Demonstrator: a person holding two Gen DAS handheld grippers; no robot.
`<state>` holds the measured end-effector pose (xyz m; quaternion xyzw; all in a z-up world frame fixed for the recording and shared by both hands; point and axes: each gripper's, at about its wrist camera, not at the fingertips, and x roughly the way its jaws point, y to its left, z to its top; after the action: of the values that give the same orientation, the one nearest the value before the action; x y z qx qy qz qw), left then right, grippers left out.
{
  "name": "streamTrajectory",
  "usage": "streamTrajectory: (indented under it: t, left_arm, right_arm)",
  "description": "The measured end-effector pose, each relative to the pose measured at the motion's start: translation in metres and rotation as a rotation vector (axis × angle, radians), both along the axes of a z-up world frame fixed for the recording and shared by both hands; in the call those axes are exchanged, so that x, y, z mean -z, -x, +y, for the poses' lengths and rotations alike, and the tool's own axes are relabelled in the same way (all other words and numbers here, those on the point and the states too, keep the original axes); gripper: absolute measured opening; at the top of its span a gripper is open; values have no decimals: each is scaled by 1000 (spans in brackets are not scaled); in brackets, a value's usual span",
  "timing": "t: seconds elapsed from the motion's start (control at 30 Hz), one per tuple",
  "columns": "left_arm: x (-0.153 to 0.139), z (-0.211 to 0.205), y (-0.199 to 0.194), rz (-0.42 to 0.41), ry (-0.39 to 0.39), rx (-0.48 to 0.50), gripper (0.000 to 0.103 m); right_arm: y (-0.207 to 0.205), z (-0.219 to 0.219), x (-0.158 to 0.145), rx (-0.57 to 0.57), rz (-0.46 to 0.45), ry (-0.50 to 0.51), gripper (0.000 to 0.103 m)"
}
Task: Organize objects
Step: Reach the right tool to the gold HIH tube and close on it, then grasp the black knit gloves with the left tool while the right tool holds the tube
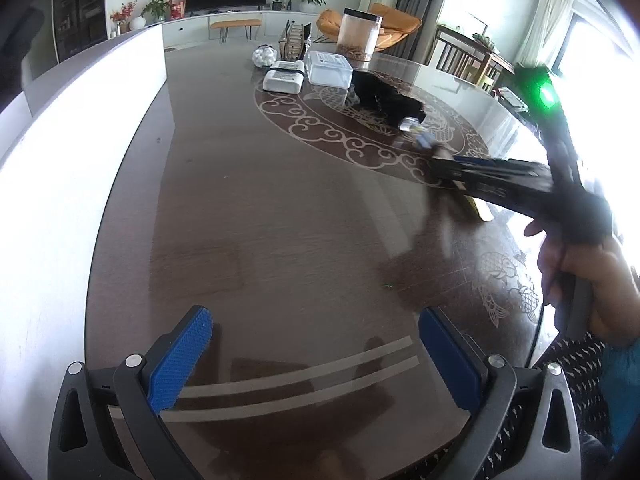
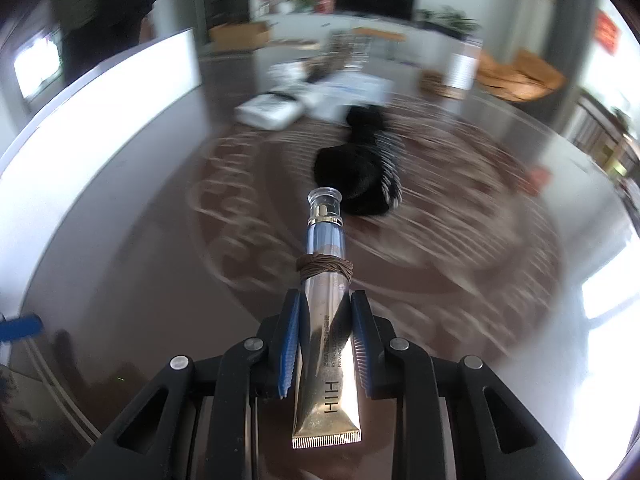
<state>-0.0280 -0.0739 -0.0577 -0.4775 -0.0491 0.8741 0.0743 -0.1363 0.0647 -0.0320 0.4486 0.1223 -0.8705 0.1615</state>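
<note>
My right gripper (image 2: 325, 300) is shut on a silver cosmetic tube (image 2: 326, 364) with a clear cap and a brown band around its neck. It holds the tube above the table, cap pointing at a black pouch (image 2: 358, 172). In the left wrist view the right gripper (image 1: 440, 156) comes in from the right, blurred, near the pouch (image 1: 384, 98). My left gripper (image 1: 316, 344) is open and empty, low over the near part of the brown table (image 1: 240, 200).
At the far side of the table stand a clear lidded box (image 1: 329, 68), a white case (image 1: 283, 77), a tall clear jar (image 1: 359, 34), a bag of white balls (image 1: 265, 56) and a rack (image 1: 294, 42). A white wall panel (image 1: 80, 120) runs along the left edge.
</note>
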Motion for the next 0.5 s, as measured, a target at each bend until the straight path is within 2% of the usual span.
streamTrajectory:
  t: [0.07,0.1,0.13,0.23,0.3,0.33,0.4,0.47,0.5]
  left_arm:
    - [-1,2,7,2,18,6,103]
    - [-2,3,11,3,27,7,103]
    - [-2,4,15,4,35,9,103]
    - [-9,1,41,34,49,7,103]
    - [-22,4,64,73,54,23,103]
    - [-28,6,77,96,72,31,103]
    - [-37,16,118,132,138,55,103]
    - [-38,27,154,112,167,75,103]
    - [-37,34,176,81,150,80,103]
  right_arm:
    - [-2,24,-1,59,28,11,26]
    - [-1,37,0,85,39,21,33]
    - [0,46,1,110,45,32,48]
    - [-1,70,2,186,41,61,75]
    - [-2,80,1,221,26,91,84]
    - [0,82,2,229,23,100,88]
    - [4,82,4,238,15,98,90]
    - [6,74,6,235,16,57,94]
    - [8,72,8,233,13,55,95]
